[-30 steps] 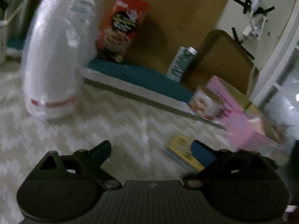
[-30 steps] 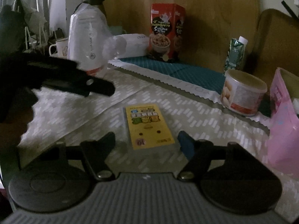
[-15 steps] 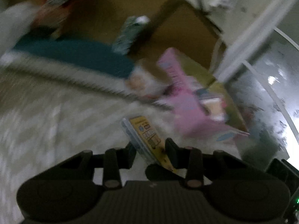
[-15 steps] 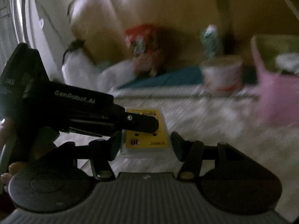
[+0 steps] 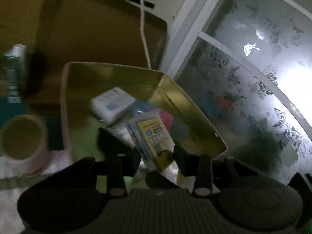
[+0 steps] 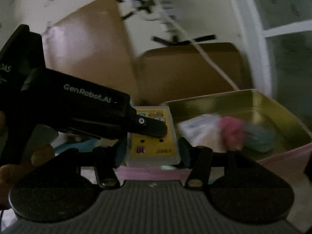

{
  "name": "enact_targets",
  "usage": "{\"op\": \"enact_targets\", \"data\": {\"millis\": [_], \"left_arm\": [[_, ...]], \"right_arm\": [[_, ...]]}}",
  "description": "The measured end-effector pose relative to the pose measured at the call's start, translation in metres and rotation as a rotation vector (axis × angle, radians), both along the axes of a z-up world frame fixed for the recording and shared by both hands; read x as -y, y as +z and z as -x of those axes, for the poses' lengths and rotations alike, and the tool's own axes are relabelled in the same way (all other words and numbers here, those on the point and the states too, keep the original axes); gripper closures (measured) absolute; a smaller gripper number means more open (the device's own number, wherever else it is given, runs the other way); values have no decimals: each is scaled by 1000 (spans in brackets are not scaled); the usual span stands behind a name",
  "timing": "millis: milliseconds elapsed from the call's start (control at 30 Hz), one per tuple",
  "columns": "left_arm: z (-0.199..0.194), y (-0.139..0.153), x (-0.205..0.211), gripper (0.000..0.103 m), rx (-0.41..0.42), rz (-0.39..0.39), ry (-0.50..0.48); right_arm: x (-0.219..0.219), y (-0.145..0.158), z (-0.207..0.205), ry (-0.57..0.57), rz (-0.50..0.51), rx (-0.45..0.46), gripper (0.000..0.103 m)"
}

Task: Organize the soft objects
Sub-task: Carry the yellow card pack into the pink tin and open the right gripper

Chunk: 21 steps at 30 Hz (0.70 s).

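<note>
Left tool (image 5: 156, 154): gripping the yellow packet (image 5: 154, 138) by its two faces; the jaws are easing apart at this moment, yet the pads are seen touching the packet on both sides.
Left tool, other view: its black body (image 6: 97, 115) is reaching in from the left, one finger lying across the packet's (image 6: 153, 146) yellow face.
Right tool (image 6: 152, 152): jaws standing partly spread, the packet sitting between them; the pads are lying against its two long edges, so it is pinching the packet across its width.
Packet: a flat yellow pack in clear wrap, printed label and a "10" showing; it is being held off the surface by both tools at once.
Packet position: hanging at the near rim of the pink box (image 6: 282, 152), over its edge in the right wrist view; in the left wrist view it is standing tilted in front of the open box (image 5: 175, 95).
Box: pink outside, gold-green inside, open at the top.
Box contents: a white pack (image 5: 111, 105), a pink soft item (image 6: 232, 132) and a blue-grey soft item (image 6: 259, 136) are lying inside; blurred, so their kind is not readable.
Beside the box, left: a round tub (image 5: 23, 136) is standing just left of it, and a green carton (image 5: 13, 74) behind.
Person: fingers (image 6: 39, 156) are wrapping the left tool's handle at the left edge.
Background: brown cardboard (image 5: 97, 33), a white cable (image 5: 144, 35) and a frosted patterned window (image 5: 253, 78).
Picture quality: dim, motion-blurred.
</note>
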<state>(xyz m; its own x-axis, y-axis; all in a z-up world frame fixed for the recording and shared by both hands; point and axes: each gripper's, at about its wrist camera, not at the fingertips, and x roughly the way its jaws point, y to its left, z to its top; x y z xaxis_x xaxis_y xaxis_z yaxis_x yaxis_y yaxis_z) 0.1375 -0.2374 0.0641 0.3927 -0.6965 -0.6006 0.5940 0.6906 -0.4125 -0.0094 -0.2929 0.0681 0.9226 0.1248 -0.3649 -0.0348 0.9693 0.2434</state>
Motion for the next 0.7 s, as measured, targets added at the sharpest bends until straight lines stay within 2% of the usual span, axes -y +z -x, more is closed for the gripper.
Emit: {"op": "enact_targets", "data": {"millis": [133,167,233,300,433,533,633,700], "left_arm": [[-7,-6,45,57,18,-44,-26],[-6,-7,56,47,36,-68,-27],[-3,-9,72,34,86,-119,-9],[1,-13,81,29,135,-156,-4],[5,-14,80,22,190,-195,48],[8,-9,74,21,235,-257,109],[19,-1,61,20,304,-302,154],[30,5,51,13,358,-338,189]], "right_arm": [[23,-5,-14,-63,66,-30,43],[31,-6,-15,-82,86,-35,43],[45,-9,-14,-141,131,-44,43],[58,-15,-15,-228,190,-57,42],[80,-23,-12,-239,112,-74,41],[73,-23,-4,-244,141,-50,41],[68,-20,5,-237,102,-18,41],[65,-15,8,-234,71,-1,41]]}}
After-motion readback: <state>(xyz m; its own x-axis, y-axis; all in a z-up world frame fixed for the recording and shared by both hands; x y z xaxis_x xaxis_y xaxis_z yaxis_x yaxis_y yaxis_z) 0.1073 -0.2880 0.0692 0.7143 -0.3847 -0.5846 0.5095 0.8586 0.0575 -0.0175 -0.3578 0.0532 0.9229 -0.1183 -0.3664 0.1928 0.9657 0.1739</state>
